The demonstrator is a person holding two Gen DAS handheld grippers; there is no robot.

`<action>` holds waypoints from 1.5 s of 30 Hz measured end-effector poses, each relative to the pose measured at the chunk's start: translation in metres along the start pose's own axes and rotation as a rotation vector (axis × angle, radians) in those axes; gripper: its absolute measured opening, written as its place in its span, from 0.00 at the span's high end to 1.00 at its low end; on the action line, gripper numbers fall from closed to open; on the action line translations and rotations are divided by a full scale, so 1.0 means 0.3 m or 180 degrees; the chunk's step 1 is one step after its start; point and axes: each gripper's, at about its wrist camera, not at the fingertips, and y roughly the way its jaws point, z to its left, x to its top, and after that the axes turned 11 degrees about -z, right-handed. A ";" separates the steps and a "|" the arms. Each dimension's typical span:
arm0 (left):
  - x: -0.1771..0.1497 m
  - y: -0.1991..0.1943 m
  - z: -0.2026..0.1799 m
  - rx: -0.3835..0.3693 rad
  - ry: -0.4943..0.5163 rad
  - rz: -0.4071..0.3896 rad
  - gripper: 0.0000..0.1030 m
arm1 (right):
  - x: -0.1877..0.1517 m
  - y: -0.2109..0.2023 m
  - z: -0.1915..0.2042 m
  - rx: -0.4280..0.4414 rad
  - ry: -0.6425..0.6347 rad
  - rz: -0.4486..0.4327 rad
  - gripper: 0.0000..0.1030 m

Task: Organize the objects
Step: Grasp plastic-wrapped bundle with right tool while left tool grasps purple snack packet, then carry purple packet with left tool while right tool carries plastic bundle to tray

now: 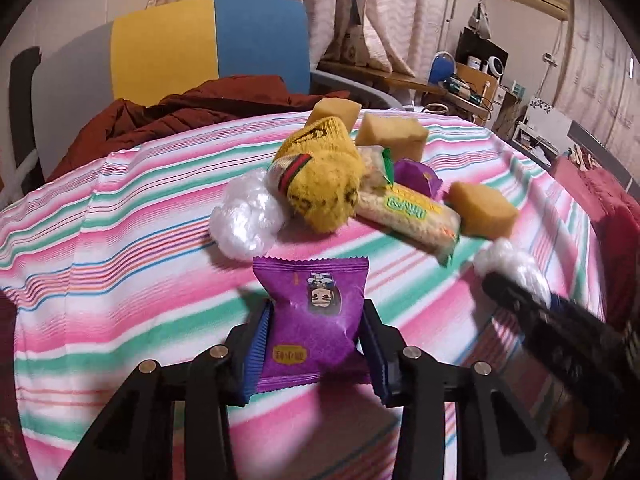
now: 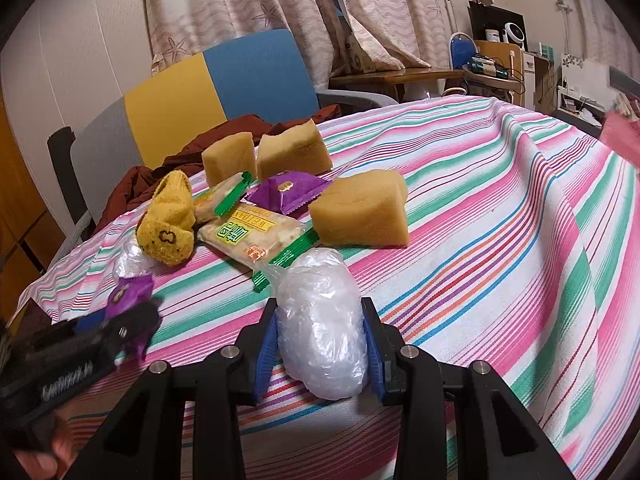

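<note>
My left gripper (image 1: 316,334) is shut on a purple snack packet (image 1: 314,320), held just above the striped cloth. My right gripper (image 2: 320,338) is shut on a crumpled clear plastic bag (image 2: 322,324). It also shows in the left wrist view (image 1: 516,268). Ahead lies a pile: a yellow sock (image 1: 320,184) (image 2: 168,220), a second plastic bag (image 1: 246,218), a green-edged cracker packet (image 1: 412,212) (image 2: 256,236), another purple packet (image 2: 286,192) and three tan sponges (image 2: 362,210) (image 2: 294,152) (image 2: 228,156). The left gripper with its packet shows at the left in the right wrist view (image 2: 120,320).
The table wears a pink, green and white striped cloth (image 1: 120,280) (image 2: 500,260). Behind it stands a chair with a yellow and blue back (image 1: 208,48) and a dark red garment (image 1: 180,112) on it. A cluttered desk (image 2: 492,72) is at the far right.
</note>
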 end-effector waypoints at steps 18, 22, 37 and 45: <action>-0.091 -0.151 0.089 0.0113 -0.0186 -0.0179 0.59 | -0.047 -0.063 0.075 -0.0049 -0.0258 -0.0031 0.63; -0.125 -0.187 0.120 0.0062 -0.0314 -0.0217 0.59 | -0.055 -0.079 0.108 0.0099 -0.0121 0.0074 0.63; -0.239 -0.341 0.183 0.0054 -0.0517 -0.0348 0.60 | -0.101 -0.134 0.272 0.0360 -0.0220 0.0297 0.63; -0.263 -0.544 0.246 -0.0081 -0.0608 -0.0613 0.60 | -0.113 -0.180 0.372 0.0578 -0.0302 0.0337 0.63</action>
